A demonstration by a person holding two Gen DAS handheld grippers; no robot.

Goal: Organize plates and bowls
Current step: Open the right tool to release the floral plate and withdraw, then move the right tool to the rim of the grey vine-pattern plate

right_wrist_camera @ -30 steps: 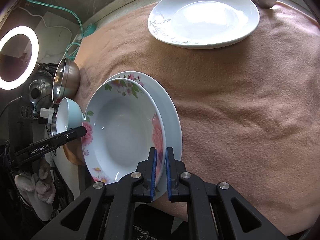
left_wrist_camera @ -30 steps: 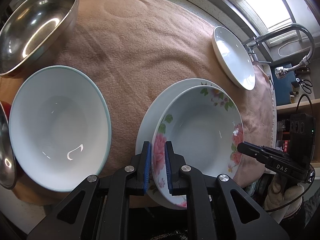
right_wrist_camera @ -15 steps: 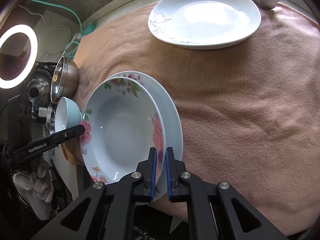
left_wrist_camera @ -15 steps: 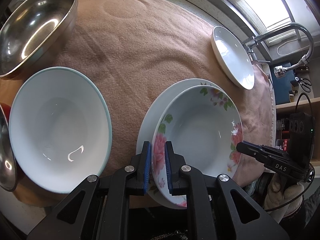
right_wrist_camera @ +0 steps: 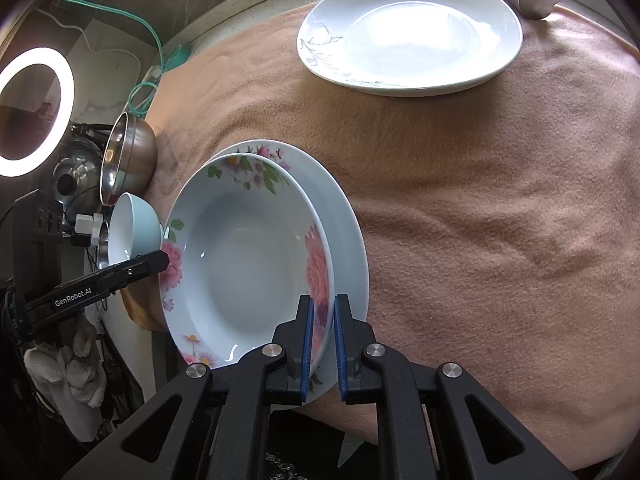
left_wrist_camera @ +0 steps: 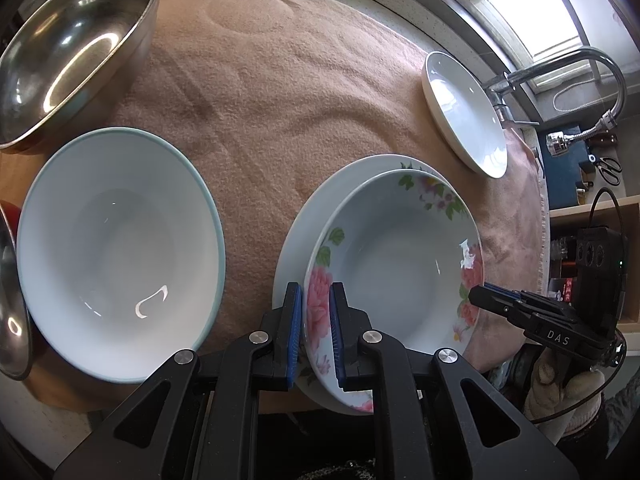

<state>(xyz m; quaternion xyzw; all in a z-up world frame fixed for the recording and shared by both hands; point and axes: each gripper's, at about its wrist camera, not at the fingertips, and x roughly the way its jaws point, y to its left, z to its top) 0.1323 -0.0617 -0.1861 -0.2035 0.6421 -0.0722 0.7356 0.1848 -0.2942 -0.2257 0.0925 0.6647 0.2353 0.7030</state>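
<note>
A floral deep plate [left_wrist_camera: 400,264] sits on a larger floral-rimmed plate [left_wrist_camera: 320,200] at the near edge of the pink cloth. My left gripper [left_wrist_camera: 315,312] is shut on the floral deep plate's left rim. My right gripper [right_wrist_camera: 321,320] is shut on the same plate's [right_wrist_camera: 244,264] right rim, above the lower plate [right_wrist_camera: 344,232]. Each gripper shows in the other's view, the right one [left_wrist_camera: 480,294] and the left one [right_wrist_camera: 162,258]. A pale blue-rimmed white bowl [left_wrist_camera: 116,248] lies to the left. A white plate [right_wrist_camera: 412,32] lies at the far side.
A steel bowl [left_wrist_camera: 68,44] stands at the far left and another steel rim [left_wrist_camera: 12,300] at the left edge. A tap [left_wrist_camera: 560,76] rises behind the white plate [left_wrist_camera: 464,112]. A ring light [right_wrist_camera: 32,108] and cables lie off the counter's left end.
</note>
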